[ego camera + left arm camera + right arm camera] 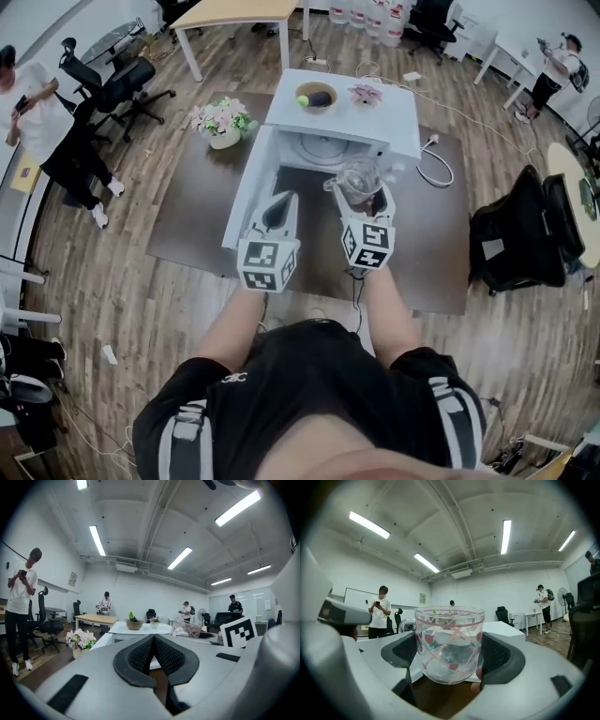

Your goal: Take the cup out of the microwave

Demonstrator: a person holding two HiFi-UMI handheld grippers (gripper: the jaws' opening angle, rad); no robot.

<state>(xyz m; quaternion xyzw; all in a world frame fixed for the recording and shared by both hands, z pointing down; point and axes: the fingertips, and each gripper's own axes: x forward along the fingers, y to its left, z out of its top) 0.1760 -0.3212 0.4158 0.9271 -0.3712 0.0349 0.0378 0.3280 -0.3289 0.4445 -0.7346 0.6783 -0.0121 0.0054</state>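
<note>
Head view: we look down on a dark brown table. A boxy white microwave sits at the middle of its far edge, with its door swung open to the left. The right gripper clasps the cup, a clear round glass held upright just in front of the open cavity and above the table. The left gripper hangs beside it, by the door. A pot of pale flowers stands near the table's far left corner.

Left gripper view: the left gripper is clenched on nothing. Its black ribbed pads meet in a seam between smooth grey shells.

Right gripper view: the right gripper grips the cup from both sides, with a dark ribbed pad pressed against each wall. The glass is see-through, wide-mouthed and rounded at the base, with a pink rim band, pink crossing lines and small red fruit marks.
</note>
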